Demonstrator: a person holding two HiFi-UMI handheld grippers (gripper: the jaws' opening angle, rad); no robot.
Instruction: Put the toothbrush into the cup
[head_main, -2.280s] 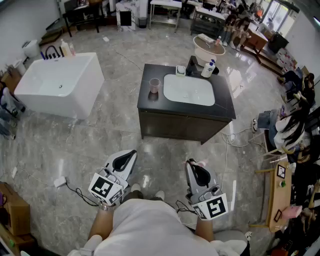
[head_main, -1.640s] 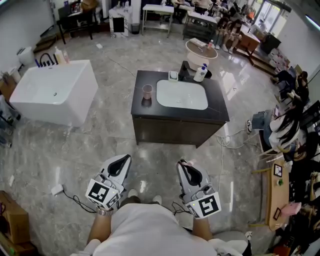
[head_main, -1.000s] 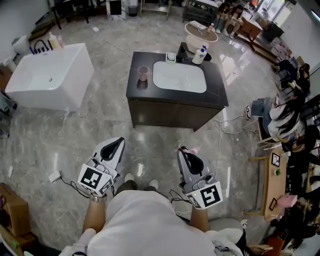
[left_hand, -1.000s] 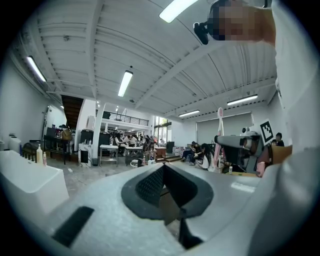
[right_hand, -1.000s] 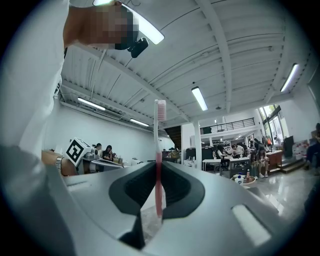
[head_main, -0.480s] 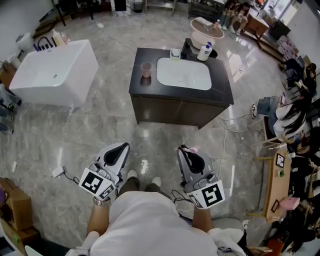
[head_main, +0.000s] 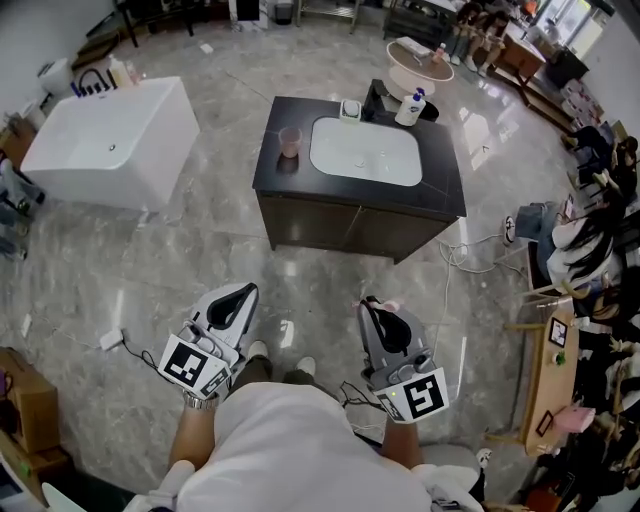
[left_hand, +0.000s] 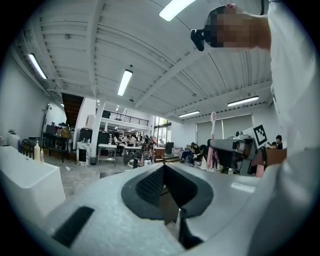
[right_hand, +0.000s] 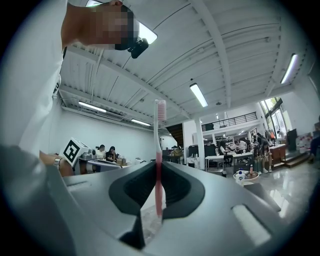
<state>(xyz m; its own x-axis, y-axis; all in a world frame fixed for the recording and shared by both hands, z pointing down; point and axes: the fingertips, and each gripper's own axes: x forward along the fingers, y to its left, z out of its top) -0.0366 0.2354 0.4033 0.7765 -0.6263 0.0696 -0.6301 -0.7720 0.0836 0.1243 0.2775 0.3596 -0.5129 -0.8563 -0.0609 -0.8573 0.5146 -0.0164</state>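
Now, right tool (head_main: 373, 306): I'm clamped on toothbrush (right_hand: 159, 150), bristles up.
Left tool (head_main: 244, 292): closed, empty.
Cup (head_main: 290, 141): on bench (head_main: 300, 192), 12 o'clock, well apart.
Bathtub (head_main: 110, 140): 10 o'clock.
Between: floor (head_main: 310, 285).

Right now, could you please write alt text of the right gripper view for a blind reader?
The right gripper is shut on a pink toothbrush that stands upright, bristles at the top. Behind it, strip lights hang on a white ceiling.
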